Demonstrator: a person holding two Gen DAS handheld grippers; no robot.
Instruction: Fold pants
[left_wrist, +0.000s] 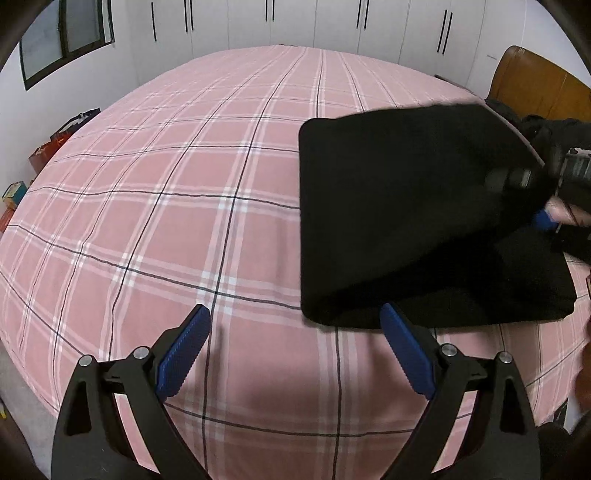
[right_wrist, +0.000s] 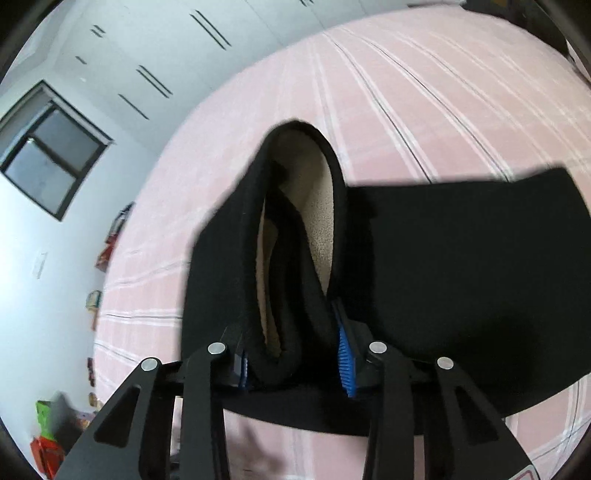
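The black pants (left_wrist: 399, 221) lie partly folded on the right side of the pink plaid bed (left_wrist: 177, 206). My left gripper (left_wrist: 295, 350) is open and empty, just in front of the pants' near edge. My right gripper (right_wrist: 295, 354) is shut on a thick bunch of the pants (right_wrist: 461, 266), lifting an upper layer above the lower one; a cream fleece lining (right_wrist: 321, 221) shows inside the held fold. The right gripper also shows in the left wrist view (left_wrist: 543, 218) at the pants' right edge, blurred.
White wardrobe doors (left_wrist: 295, 22) stand beyond the bed. A wooden headboard (left_wrist: 535, 85) is at the far right with dark items by it. A window (left_wrist: 62, 40) is on the left wall. Boxes and bags (left_wrist: 55, 144) sit on the floor left of the bed.
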